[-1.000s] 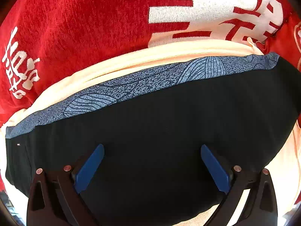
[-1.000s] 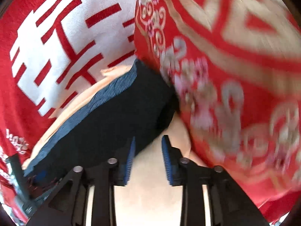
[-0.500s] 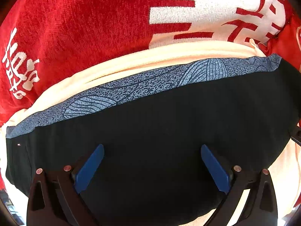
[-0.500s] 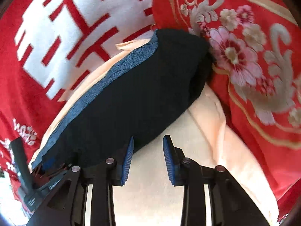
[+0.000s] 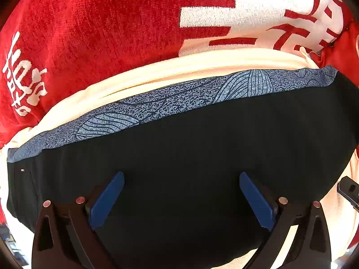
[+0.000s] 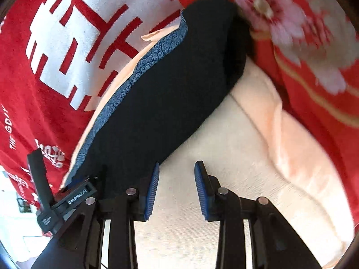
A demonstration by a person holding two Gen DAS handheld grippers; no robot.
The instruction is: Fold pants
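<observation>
Red bedding with white lettering [image 5: 107, 44] covers the bed, and on it a cream cloth [image 6: 224, 168] carries the dark pants [image 5: 202, 157], lying flat with their blue patterned band [image 5: 157, 109] along the far edge. Left tongs [image 5: 181, 192] hang spread wide over the pants, probably steadying them. Right tongs [image 6: 176, 186], partly apart and holding nothing, sit over the cloth just beside the near edge, seemingly lining up a grip for a fold.

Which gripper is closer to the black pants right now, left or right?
Left. The left gripper sits open over the black pants; the right gripper is beside their edge, over cream fabric.
</observation>
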